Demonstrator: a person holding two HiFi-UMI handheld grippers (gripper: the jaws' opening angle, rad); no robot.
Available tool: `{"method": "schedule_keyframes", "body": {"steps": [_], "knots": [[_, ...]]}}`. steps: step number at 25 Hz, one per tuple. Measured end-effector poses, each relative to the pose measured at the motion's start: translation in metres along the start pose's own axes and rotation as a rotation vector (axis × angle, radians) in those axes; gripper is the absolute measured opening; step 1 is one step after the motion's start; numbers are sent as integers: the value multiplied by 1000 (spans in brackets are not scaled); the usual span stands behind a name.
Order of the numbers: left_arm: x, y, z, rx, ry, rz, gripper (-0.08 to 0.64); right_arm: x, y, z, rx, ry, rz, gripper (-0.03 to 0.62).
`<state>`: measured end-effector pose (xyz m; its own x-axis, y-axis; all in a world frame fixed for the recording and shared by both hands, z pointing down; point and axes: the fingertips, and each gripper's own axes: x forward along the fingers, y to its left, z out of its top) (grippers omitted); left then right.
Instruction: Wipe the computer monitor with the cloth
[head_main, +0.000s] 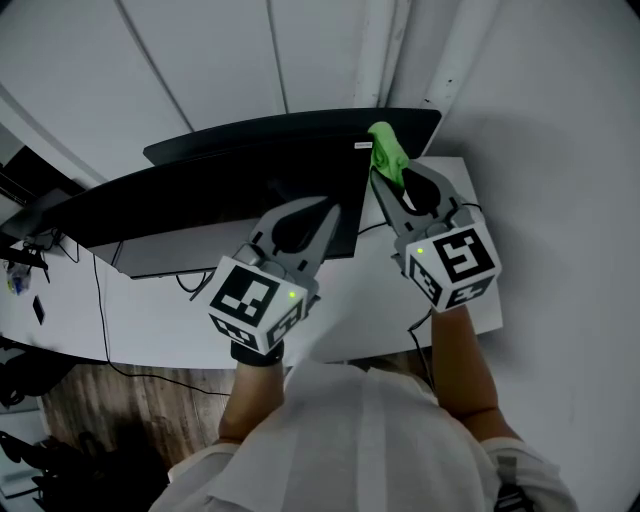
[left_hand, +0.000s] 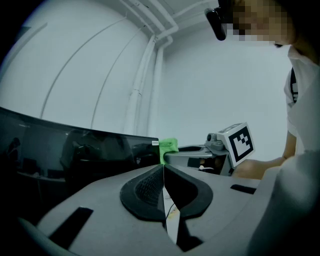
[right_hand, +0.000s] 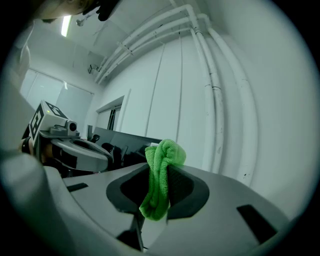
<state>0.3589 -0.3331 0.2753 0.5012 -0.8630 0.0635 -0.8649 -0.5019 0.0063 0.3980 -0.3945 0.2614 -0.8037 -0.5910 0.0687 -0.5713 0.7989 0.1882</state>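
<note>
The wide dark monitor (head_main: 200, 205) stands on a white desk (head_main: 485, 300). My right gripper (head_main: 386, 176) is shut on a bright green cloth (head_main: 386, 150), and the cloth is at the monitor's upper right corner. In the right gripper view the cloth (right_hand: 159, 176) is bunched between the jaws and sticks out past the tips. My left gripper (head_main: 333, 209) is held in front of the screen's right part, shut, with nothing in it. The left gripper view has the screen (left_hand: 75, 152) at the left, and the cloth (left_hand: 169, 145) and right gripper (left_hand: 212, 152) beyond its edge.
Cables (head_main: 100, 305) hang down behind the desk at the left, over a wood-pattern floor (head_main: 90, 400). Small dark items (head_main: 22, 262) lie at the far left. White pipes (right_hand: 220, 100) run up the pale wall behind the monitor.
</note>
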Motion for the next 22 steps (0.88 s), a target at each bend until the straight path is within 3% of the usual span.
{"method": "schedule_keyframes", "body": {"steps": [22], "knots": [[-8,2,-63,-91,66,36,17,-8,27,-82,-25,152,26,75]]}}
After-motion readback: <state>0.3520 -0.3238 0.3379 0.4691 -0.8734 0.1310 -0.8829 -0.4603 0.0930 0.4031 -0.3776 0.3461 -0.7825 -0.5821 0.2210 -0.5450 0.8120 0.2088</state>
